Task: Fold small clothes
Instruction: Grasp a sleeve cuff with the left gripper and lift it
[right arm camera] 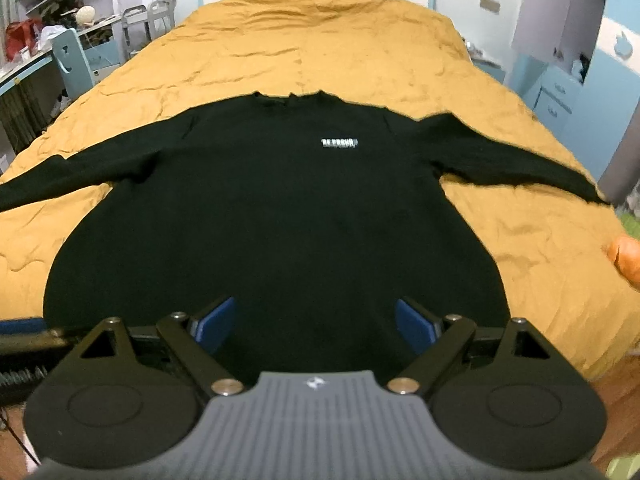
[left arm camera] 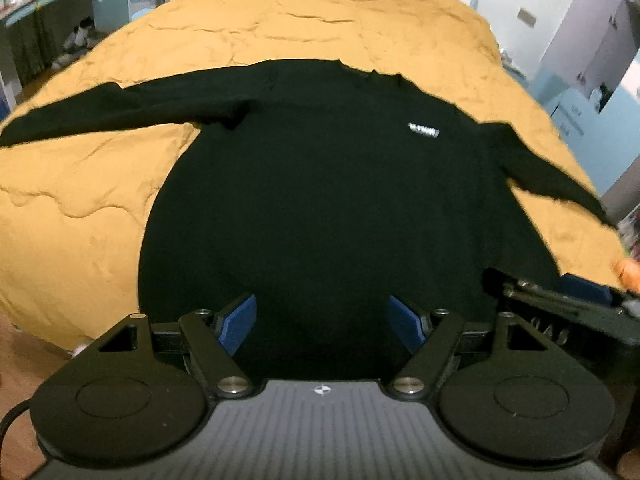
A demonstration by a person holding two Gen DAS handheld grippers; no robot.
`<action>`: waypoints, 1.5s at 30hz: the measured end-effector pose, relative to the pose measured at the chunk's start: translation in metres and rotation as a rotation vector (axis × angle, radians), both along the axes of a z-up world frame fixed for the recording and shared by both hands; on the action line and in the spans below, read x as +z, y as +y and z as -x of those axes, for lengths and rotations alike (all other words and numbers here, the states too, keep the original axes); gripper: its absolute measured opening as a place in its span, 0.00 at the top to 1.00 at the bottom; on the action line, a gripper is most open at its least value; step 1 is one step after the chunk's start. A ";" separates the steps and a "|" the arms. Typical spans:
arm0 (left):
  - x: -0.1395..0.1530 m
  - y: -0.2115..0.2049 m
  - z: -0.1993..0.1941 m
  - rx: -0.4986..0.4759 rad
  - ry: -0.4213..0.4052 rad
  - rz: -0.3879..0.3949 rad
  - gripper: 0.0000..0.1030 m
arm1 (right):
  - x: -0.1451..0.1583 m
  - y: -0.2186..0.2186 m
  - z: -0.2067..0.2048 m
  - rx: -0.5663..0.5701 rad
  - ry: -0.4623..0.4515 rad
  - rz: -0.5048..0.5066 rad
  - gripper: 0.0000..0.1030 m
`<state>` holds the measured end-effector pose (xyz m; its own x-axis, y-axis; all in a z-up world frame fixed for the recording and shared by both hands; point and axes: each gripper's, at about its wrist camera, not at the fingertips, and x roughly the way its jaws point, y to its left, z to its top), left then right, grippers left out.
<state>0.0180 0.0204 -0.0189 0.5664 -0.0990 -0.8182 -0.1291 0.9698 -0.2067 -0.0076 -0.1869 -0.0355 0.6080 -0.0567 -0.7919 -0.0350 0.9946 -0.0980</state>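
The left gripper (left arm camera: 322, 322) hung with its blue pads spread apart, gripping nothing, over the hem of a black long-sleeved sweater (left arm camera: 320, 200) spread flat on the mustard quilt (left arm camera: 80, 208). Just beside it, the right gripper (right arm camera: 316, 326) was likewise released above the hem.

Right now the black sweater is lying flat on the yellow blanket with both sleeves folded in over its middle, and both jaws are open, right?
Almost. The black sweater does lie flat on the yellow blanket, and both jaws are open, but the sleeves are not folded in. The right wrist view shows both stretched straight out to the sides.
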 end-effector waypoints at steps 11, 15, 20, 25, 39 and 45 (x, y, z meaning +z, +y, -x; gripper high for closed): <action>-0.002 0.129 -0.010 0.145 -0.230 0.265 0.18 | 0.003 0.063 -0.039 0.234 -0.148 -0.098 0.19; -0.008 0.199 -0.014 0.274 -0.314 0.246 0.17 | 0.001 0.096 -0.059 0.328 -0.246 -0.175 0.19; -0.042 0.312 -0.020 0.549 -0.406 0.411 0.16 | -0.027 0.143 -0.083 0.501 -0.343 -0.275 0.19; -0.080 0.400 -0.032 0.770 -0.518 0.436 0.20 | -0.057 0.194 -0.121 0.539 -0.231 -0.273 0.19; -0.141 0.479 -0.067 0.983 -0.518 0.535 0.25 | -0.126 0.250 -0.174 0.535 -0.025 -0.254 0.19; -0.146 0.486 -0.071 0.993 -0.532 0.529 0.89 | -0.136 0.243 -0.177 0.508 0.021 -0.247 0.19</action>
<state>0.0889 0.5061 -0.1650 0.8332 0.3147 -0.4547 -0.5395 0.2822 -0.7933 0.1697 0.0561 -0.1719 0.4946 0.4273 -0.7568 -0.5146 0.8457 0.1411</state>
